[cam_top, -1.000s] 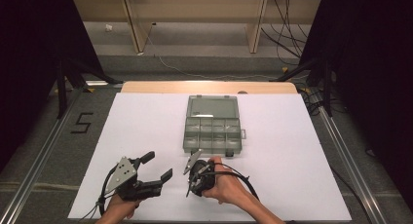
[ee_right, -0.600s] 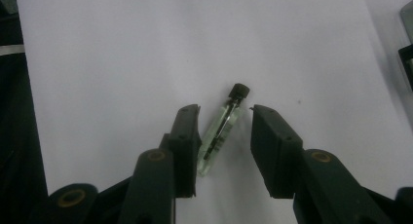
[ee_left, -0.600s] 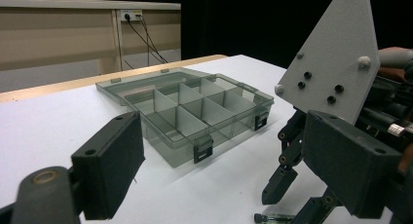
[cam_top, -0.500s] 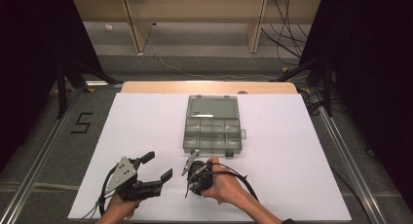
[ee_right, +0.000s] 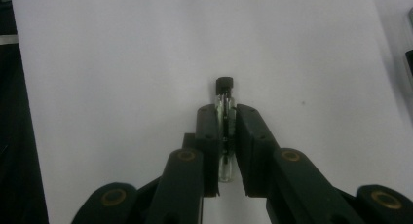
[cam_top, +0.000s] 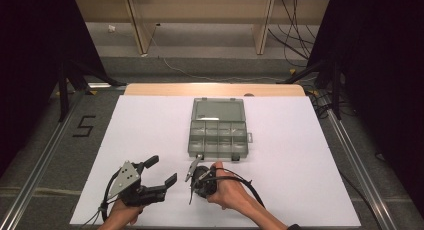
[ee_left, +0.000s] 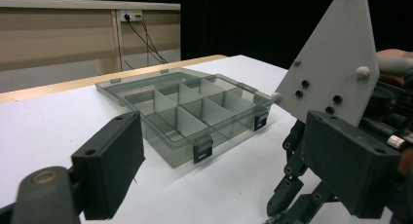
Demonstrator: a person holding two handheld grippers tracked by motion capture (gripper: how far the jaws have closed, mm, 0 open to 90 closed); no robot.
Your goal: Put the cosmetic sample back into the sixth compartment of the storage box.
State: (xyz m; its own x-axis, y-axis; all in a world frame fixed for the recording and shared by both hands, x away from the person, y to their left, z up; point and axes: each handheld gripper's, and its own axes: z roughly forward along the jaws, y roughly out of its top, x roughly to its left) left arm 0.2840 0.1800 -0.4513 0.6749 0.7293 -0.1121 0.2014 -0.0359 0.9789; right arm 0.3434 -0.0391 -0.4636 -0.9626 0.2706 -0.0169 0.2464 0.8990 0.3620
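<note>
R gripper (ee_right: 225,136), nearest in its own view: fingers (ee_right: 207,136) closed on a small clear vial (ee_right: 225,104) w/ a black cap. Grip sits on the glass body; cap end pokes out past the fingertips, other end shows between the fingers lower down. Vial hangs over the bare white surface (ee_right: 122,63), pointed down at it; can't tell if the cap touches. In the high view the R gripper (cam_top: 196,176) is at the near edge, tilted, just short of the box.

Risks here, as I judge them:
- Glass is smooth + round, fingers are flat: vial could roll or slide out lengthways if the hand swings fast or tips further.
- Too hard a squeeze on thin glass could crack it; can't tell how hard the grip is.
- Cap sticks out, so it could catch the box wall on the way in and lever the vial loose.

L gripper (cam_top: 150,177), beside it at the near edge: fingers (ee_left: 109,160) wide apart, nothing held, aimed toward the box. It's close to the R one, w/ the R gripper's grey plate (ee_left: 336,58) looming in its view; a knock between the two could jar the vial.

Farther off, mid-surface: grey see-through organiser box (cam_top: 218,127), lid open flat on the far side, compartments look empty. Cells are small + dividers thin, so a drop from height might bounce the vial out or into the wrong cell. Box is light-looking, unheld; a nudge could shove it.
</note>
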